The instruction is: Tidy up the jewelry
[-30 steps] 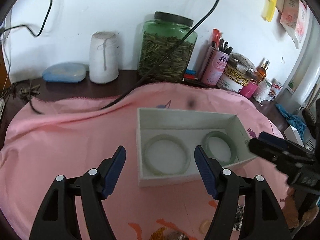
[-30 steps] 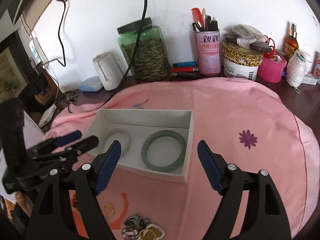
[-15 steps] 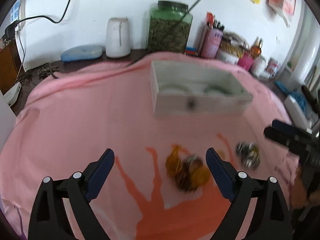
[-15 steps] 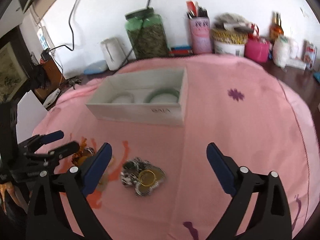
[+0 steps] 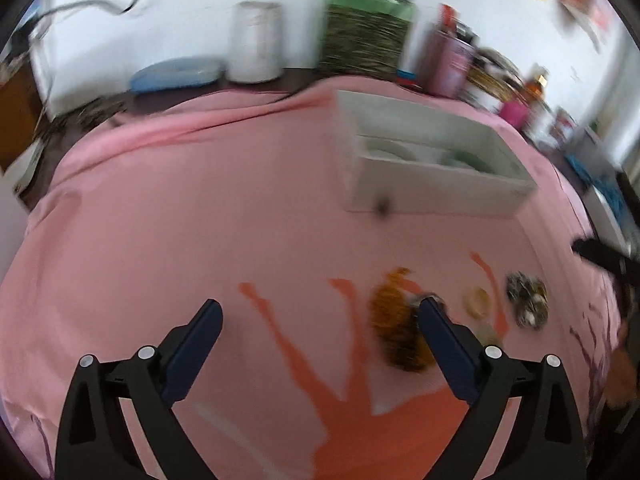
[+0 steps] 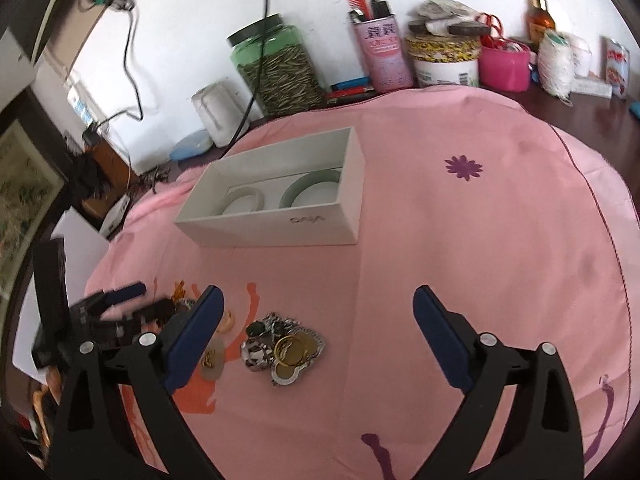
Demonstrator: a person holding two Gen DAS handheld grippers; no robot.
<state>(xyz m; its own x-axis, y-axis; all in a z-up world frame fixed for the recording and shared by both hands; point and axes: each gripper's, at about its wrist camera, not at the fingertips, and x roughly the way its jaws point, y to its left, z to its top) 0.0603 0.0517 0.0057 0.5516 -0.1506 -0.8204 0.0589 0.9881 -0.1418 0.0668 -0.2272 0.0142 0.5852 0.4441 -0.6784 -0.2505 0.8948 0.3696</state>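
Left gripper (image 5: 320, 316) opening — nothing between.

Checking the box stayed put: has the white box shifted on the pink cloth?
No. The white box sits at the same spot on the pink cloth, before the green jar.

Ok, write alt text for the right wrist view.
The open right gripper hovers over a pink cloth, near a small jewelry pile. Behind sits a white box holding two green bangles.

White wall (image 6: 192, 8) behind dark wooden table (image 6: 592, 108), daylit, pink cloth (image 6: 460, 240) spread over it
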